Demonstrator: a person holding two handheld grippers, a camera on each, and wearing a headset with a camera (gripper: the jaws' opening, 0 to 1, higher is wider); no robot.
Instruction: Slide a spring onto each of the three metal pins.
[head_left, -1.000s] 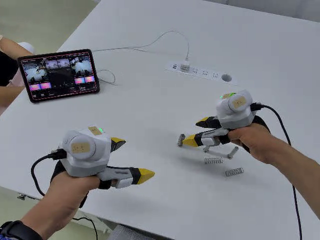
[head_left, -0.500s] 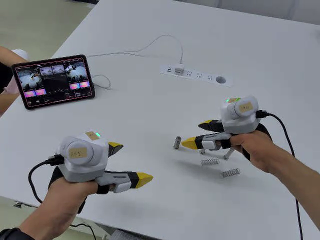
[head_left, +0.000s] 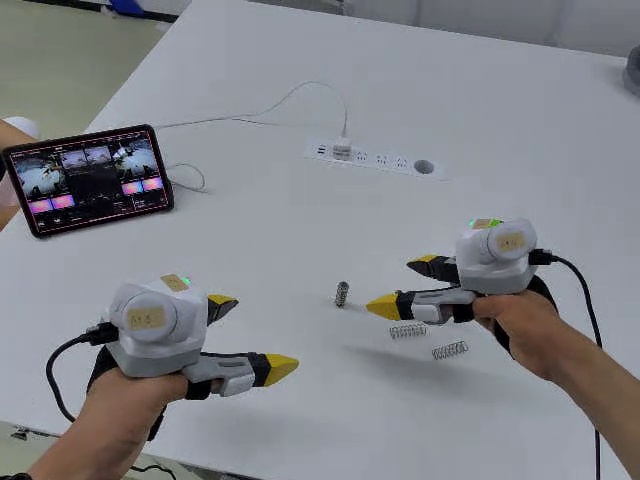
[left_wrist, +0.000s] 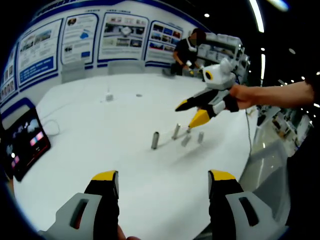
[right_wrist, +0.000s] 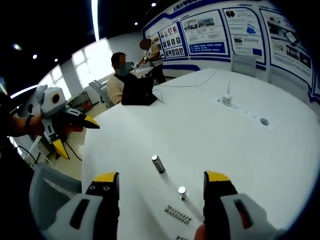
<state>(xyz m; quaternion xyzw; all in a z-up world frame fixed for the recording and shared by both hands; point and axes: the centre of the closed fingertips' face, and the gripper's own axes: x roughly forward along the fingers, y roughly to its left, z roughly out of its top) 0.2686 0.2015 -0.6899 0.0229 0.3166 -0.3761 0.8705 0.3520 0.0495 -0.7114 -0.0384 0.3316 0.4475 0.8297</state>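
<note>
One metal pin stands upright on the white table with a spring wound around it; the right gripper view shows this sprung pin too. A bare pin stands closer to my right gripper, with a loose spring lying beside it. Two loose springs lie flat under my right gripper, which hovers open just right of the sprung pin. My left gripper is open and holds nothing, at the near left, well away from the pins.
A tablet lies at the far left. A white power strip with a plug and cable sits at the back centre. The table's near edge runs just below my left hand. People stand beyond the table in the gripper views.
The head camera has tilted, so everything sits lower and further left. My right gripper has drawn slightly right, away from the sprung pin. The left gripper has barely moved.
</note>
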